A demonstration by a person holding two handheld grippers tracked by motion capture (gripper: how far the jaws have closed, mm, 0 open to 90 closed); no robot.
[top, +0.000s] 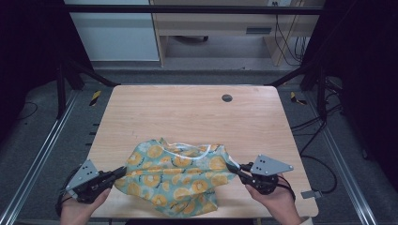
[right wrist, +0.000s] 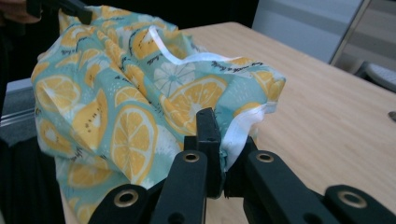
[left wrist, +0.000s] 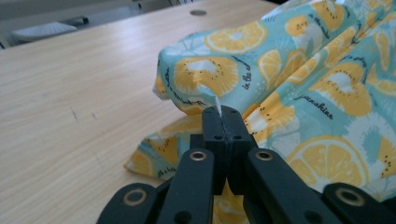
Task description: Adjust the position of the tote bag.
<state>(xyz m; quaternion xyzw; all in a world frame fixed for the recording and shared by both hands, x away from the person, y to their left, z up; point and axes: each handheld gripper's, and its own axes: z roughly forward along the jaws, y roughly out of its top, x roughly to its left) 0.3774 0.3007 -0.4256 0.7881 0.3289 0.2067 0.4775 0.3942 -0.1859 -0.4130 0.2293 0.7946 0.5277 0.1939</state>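
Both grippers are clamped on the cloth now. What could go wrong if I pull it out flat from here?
The left gripper seems to pinch just a thin edge of the cloth, so a hard pull could slip it free. The right gripper holds the white trim, which might stretch or tear. The cloth's near part hangs over the table edge and could drag off.

A lab-style recording bay, by the look of it: a pale wooden tabletop framed by black metal rails, loose black cables trailing over grey carpeted floor, plain office furniture behind.
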